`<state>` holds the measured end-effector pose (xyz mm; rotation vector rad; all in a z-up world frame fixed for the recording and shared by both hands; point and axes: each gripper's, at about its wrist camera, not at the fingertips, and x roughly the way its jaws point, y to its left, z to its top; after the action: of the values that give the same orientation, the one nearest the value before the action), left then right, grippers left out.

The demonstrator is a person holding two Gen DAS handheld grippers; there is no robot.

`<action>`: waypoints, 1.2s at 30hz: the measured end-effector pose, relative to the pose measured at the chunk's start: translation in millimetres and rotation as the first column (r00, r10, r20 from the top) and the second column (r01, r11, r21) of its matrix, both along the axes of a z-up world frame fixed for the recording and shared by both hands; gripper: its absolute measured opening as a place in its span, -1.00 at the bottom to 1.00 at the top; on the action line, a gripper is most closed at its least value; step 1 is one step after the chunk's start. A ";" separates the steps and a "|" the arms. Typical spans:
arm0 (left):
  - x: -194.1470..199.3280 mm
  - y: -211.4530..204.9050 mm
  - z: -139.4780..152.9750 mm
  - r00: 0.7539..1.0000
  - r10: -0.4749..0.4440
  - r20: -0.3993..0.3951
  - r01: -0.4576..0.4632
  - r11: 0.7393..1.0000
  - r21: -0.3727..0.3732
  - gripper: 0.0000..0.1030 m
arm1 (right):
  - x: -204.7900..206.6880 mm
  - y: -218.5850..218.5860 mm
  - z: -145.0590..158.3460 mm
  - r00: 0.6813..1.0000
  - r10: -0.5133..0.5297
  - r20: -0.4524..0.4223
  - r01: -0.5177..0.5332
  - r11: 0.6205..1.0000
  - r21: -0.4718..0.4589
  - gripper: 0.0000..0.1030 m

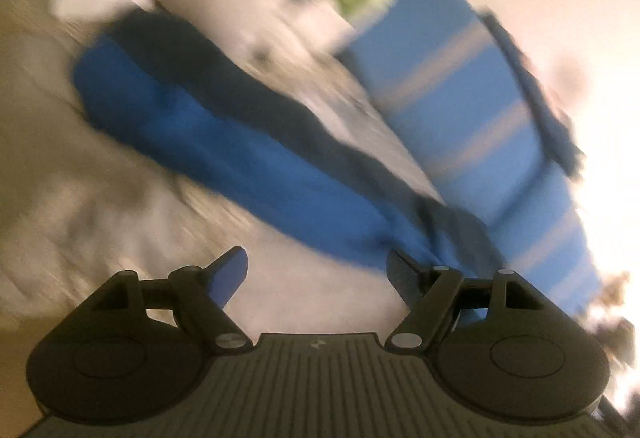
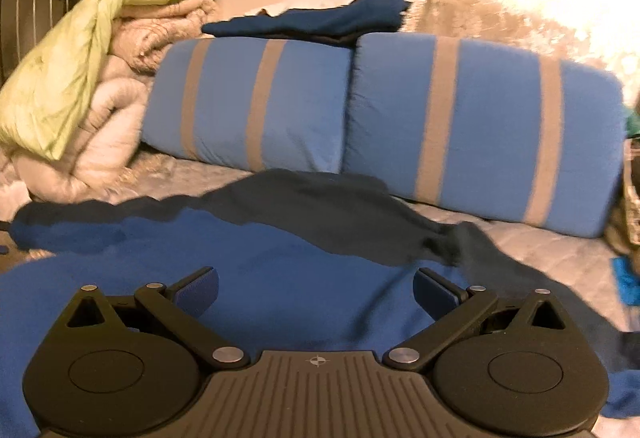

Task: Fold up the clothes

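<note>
lying across the pale quilted bed [image 2: 540, 238] is one blue garment [image 2: 248, 278], bright blue on its near side and dark navy along its far edge, spread from about nine o'clock to four o'clock in the right wrist view. two blue pillows with tan stripes [image 2: 480, 125] stand side by side behind it at twelve o'clock, leaning toward the wall. one dark blue folded item [image 2: 320, 19] rests on top of them. one heap of bedding [image 2: 100, 77], cream with a pale green layer over it, sits at ten o'clock. the right tongs [image 2: 316, 288] hang just over the bright blue cloth, jaws spread wide with nothing pinched. the left wrist view is badly blurred; it shows the same garment [image 1: 224, 141] as a long band running from ten o'clock to four o'clock, and one striped pillow [image 1: 472, 109] at two o'clock. the left tongs [image 1: 316, 270] stand apart over bare bedding, gripping nothing, their right finger [image 1: 404, 274] close beside the cloth's near end. no containers show.
</note>
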<state>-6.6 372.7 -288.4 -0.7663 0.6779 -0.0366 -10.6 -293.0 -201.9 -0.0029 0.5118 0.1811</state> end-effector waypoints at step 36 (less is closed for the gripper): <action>-38.4 -106.6 55.4 0.914 -0.367 0.172 0.405 0.848 -0.342 -0.90 | -170.5 -158.6 16.6 0.991 0.026 -0.132 0.069 0.740 0.669 -0.85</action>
<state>-45.0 266.0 -233.0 -0.9731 0.7301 -0.5867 -181.1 -451.6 -185.3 0.7392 0.5562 0.3403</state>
